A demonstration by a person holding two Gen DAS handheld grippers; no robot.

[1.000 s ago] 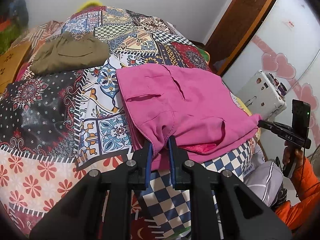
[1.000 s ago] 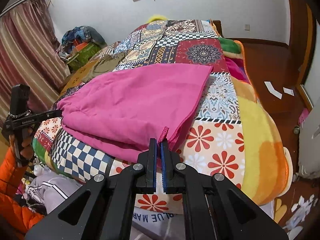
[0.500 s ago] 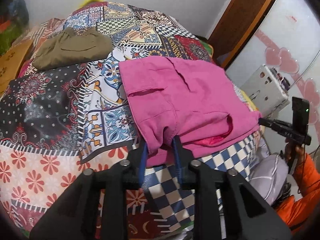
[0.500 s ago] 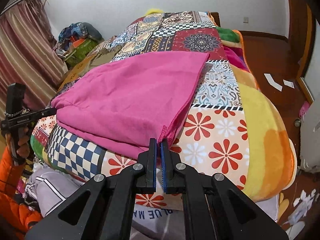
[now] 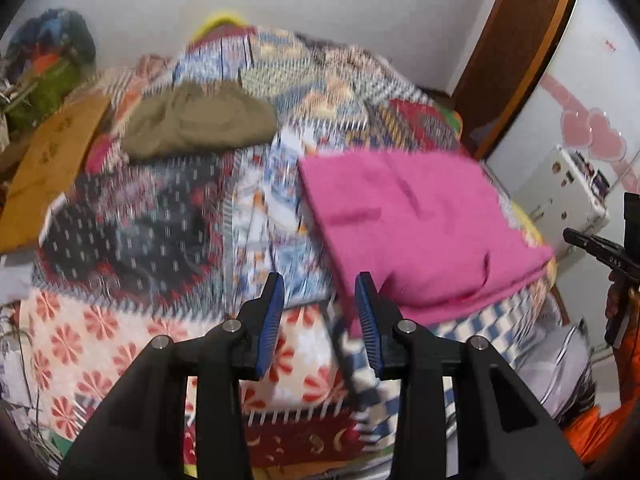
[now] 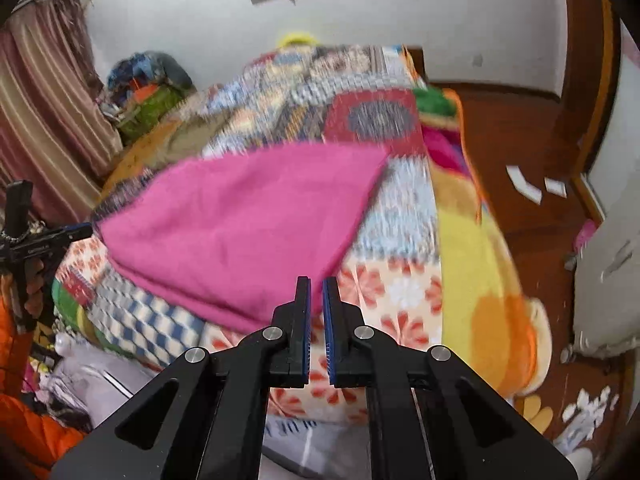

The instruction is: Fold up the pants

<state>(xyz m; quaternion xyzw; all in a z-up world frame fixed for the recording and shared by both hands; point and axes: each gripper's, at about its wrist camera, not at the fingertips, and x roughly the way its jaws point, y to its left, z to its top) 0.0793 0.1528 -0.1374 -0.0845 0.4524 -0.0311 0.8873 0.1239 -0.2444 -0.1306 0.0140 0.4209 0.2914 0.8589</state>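
Observation:
The pink pants (image 5: 408,224) lie folded flat on the patchwork bedspread (image 5: 160,232), near the bed's front edge; they also show in the right wrist view (image 6: 240,224). My left gripper (image 5: 320,300) is open and empty, just off the pants' near left corner. My right gripper (image 6: 316,300) has its jaws slightly apart and holds nothing, just off the pants' near right corner. Each gripper shows at the edge of the other's view: the right one (image 5: 600,248), the left one (image 6: 40,240). Both views are blurred by motion.
Olive-green folded pants (image 5: 196,120) lie farther back on the bed. A brown board (image 5: 52,168) lies at the bed's left side. A white appliance (image 5: 560,196) and a wooden door (image 5: 516,48) stand to the right. Clothes are piled by the curtain (image 6: 40,112).
Both grippers have let go of the pink pants and pulled back and up. The left jaws opened wide; the right jaws opened a little. The pants stay flat on the bed.

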